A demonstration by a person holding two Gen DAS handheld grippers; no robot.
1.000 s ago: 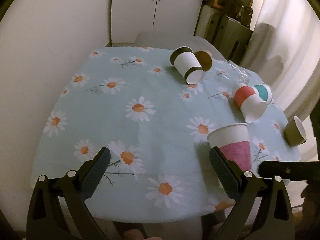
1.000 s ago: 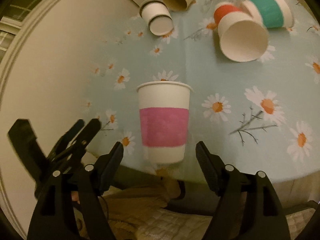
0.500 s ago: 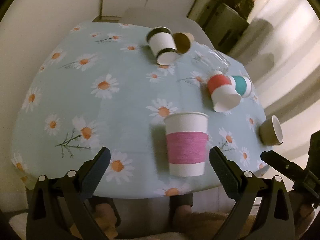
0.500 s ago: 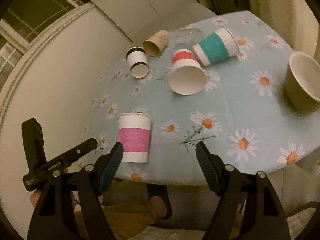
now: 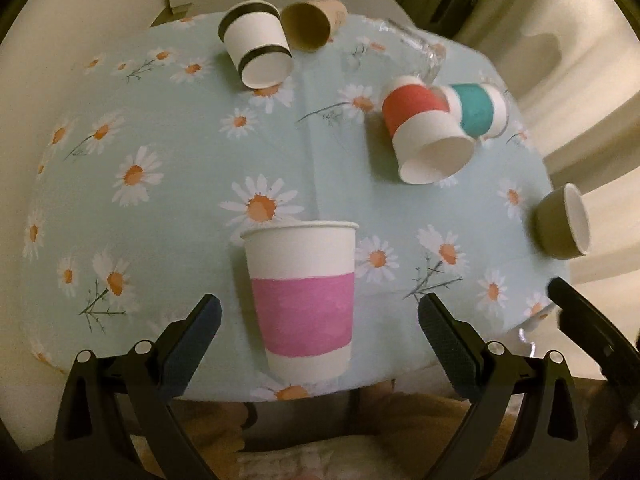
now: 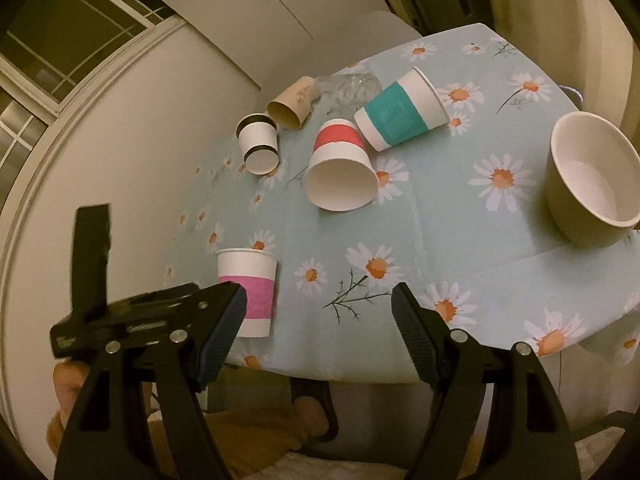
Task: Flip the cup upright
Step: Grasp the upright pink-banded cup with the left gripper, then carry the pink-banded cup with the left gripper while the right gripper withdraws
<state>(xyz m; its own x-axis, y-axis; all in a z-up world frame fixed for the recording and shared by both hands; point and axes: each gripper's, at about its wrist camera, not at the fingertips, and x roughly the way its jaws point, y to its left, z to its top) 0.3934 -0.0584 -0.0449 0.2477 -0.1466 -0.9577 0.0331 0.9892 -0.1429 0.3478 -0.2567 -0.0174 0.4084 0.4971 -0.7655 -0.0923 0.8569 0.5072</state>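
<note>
A white paper cup with a pink band stands upright near the table's front edge; it also shows in the right wrist view. My left gripper is open, its fingers apart on either side of that cup, a little in front of it and not touching. My right gripper is open and empty, to the right of the pink cup. Lying on their sides are a red-banded cup, a teal-banded cup, a black-banded cup and a brown cup.
The table wears a light blue daisy cloth. An olive bowl lies on its side near the right edge. A clear glass lies behind the cups. The left gripper's body shows at the right view's lower left.
The left gripper has swung right, so the pink cup now sits between its fingers. The right gripper has pulled back and turned right, away from that cup.
</note>
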